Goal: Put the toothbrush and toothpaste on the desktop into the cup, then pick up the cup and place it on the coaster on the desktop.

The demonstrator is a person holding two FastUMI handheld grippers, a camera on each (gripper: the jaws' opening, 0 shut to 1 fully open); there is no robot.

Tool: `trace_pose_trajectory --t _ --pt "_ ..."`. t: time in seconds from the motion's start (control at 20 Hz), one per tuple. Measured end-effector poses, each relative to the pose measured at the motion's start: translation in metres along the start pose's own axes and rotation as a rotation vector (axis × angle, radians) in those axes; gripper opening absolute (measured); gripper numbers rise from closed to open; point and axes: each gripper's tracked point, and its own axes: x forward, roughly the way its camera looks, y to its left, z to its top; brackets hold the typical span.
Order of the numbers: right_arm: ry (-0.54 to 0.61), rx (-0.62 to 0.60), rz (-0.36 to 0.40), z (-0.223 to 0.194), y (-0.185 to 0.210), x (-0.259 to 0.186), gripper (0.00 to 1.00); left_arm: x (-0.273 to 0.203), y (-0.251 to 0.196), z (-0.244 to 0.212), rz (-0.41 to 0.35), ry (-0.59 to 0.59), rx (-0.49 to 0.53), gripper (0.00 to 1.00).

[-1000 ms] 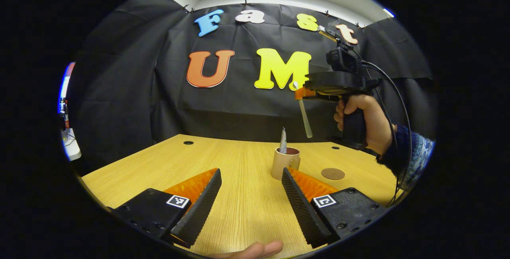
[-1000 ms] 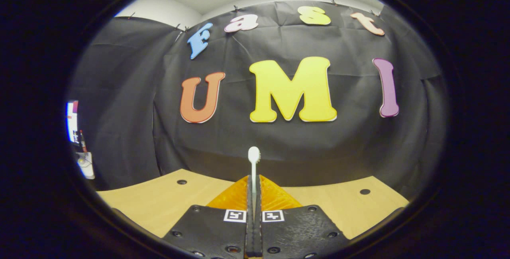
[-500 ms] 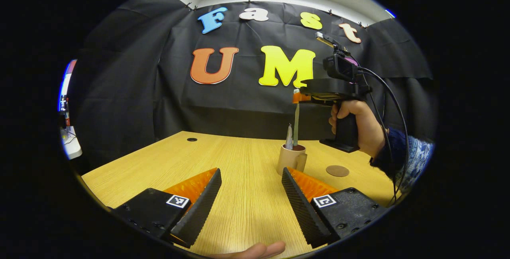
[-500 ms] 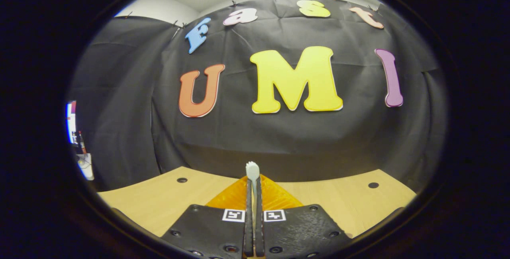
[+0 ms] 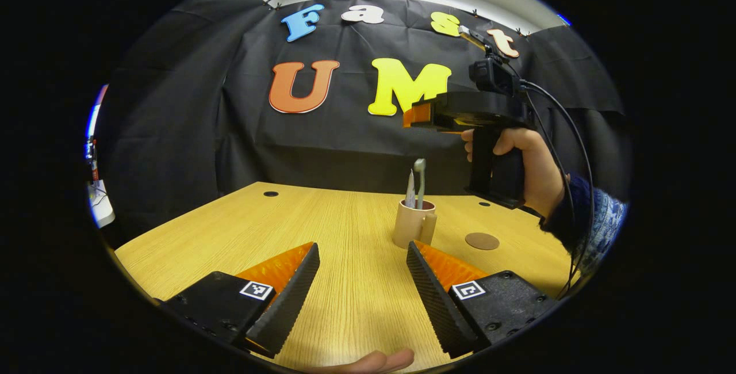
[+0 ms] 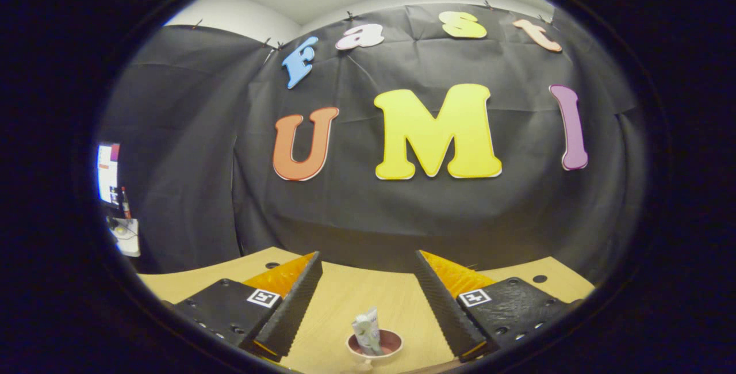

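Beige cup holds upright toothbrush and toothpaste; left tool and right tool both gape, empty.

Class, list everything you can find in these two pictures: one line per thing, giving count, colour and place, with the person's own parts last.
Cup: one, beige, on the desk, left of the coaster.
Toothbrush: one, pale, standing in the cup.
Toothpaste: one, whitish, standing in the cup.
Coaster: one, brown, round, on the desk.
Desk: one, light wood.
Left tongs: one, open, low over the desk.
Right tongs: one, open, above the cup.
Hand: one, gripping the right tongs' handle.
Sleeve: one, blue.
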Motion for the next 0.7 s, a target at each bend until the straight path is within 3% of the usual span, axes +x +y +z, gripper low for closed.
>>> trace_pose_trajectory --t 0.4,0.7 --pt "0.012 -0.055 -0.001 0.003 -0.012 -0.031 0.97 0.015 -0.012 0.000 -0.008 0.028 0.014 0.97" --pt "-0.013 -0.095 -0.037 0.010 -0.052 -0.082 0.95 0.053 -0.026 0.008 -0.007 0.089 0.061 0.96"
